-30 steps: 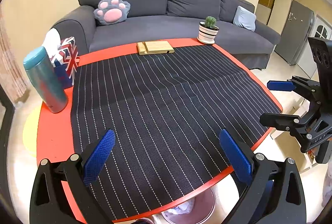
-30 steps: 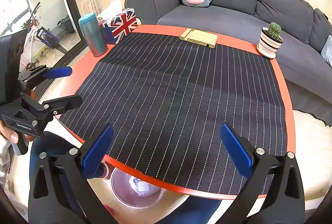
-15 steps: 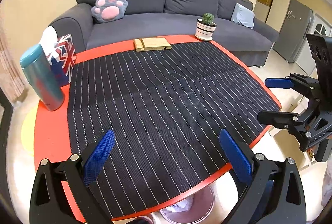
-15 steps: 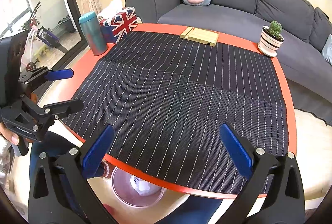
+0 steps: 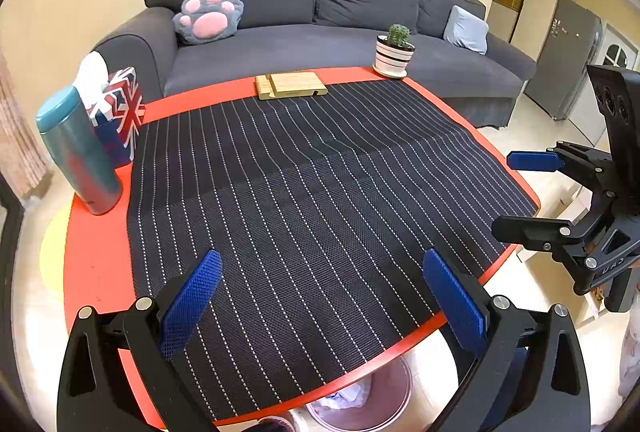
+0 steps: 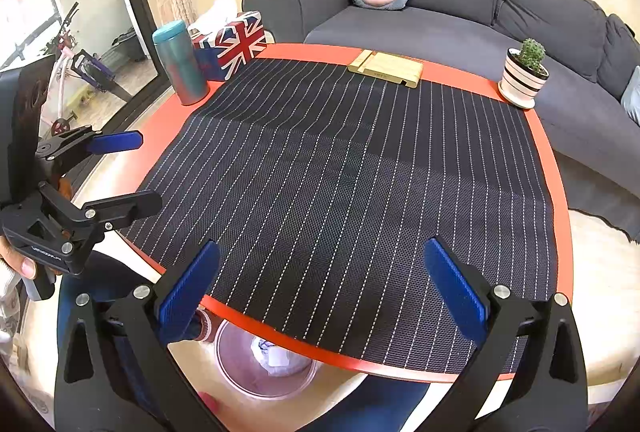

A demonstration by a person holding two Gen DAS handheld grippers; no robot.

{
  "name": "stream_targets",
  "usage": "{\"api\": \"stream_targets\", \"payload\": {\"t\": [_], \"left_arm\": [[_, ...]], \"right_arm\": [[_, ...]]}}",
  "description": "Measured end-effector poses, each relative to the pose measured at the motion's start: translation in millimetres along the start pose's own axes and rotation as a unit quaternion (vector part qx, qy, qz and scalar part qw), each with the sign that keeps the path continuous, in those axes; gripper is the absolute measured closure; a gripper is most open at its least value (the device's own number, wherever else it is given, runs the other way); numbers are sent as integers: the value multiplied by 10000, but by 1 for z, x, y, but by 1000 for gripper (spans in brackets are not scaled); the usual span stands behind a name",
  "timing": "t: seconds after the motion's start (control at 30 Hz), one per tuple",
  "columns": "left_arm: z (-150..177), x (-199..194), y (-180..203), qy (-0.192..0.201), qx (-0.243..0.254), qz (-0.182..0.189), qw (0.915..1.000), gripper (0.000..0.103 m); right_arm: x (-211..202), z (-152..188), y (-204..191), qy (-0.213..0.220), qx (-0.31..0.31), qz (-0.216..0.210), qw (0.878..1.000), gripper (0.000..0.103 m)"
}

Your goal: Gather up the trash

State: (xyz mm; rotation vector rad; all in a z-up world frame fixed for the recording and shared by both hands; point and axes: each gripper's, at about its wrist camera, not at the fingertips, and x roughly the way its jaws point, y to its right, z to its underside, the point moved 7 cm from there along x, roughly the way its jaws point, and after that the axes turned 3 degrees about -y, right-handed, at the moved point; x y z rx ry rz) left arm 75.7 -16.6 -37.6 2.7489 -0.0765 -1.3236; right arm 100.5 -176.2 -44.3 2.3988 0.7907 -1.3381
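A pinkish waste bin [image 6: 264, 368] stands on the floor under the near edge of the red round table [image 6: 560, 191]; crumpled white trash [image 6: 276, 354] lies inside it. The bin also shows in the left wrist view [image 5: 360, 404]. No loose trash shows on the striped black mat [image 5: 312, 199]. My left gripper [image 5: 320, 300] is open and empty above the near edge of the mat; it also shows in the right wrist view [image 6: 128, 167]. My right gripper [image 6: 324, 292] is open and empty over the near table edge; it also shows in the left wrist view [image 5: 520, 191].
On the table stand a teal tumbler [image 5: 78, 151], a Union Jack tissue box [image 5: 120, 119], a wooden stand [image 5: 290, 84] and a potted cactus [image 5: 394, 51]. A grey sofa [image 5: 320, 43] with a paw cushion [image 5: 208, 15] stands behind. A bicycle [image 6: 68, 71] stands behind the glass door.
Both grippers have shifted only slightly; the left wrist view has drifted a little so the table sits further left and lower. Both stay open and empty.
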Motion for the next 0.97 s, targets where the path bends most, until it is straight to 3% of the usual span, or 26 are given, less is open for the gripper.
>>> {"api": "stream_targets", "payload": {"t": [0.5, 0.97], "left_arm": [[-1, -2, 4, -16, 24, 57, 10000, 6], [-2, 0, -3, -68, 0, -155, 9999, 6]], "right_arm": [[1, 3, -1, -19, 3, -8, 10000, 3], [1, 2, -1, -31, -1, -13, 10000, 3]]}}
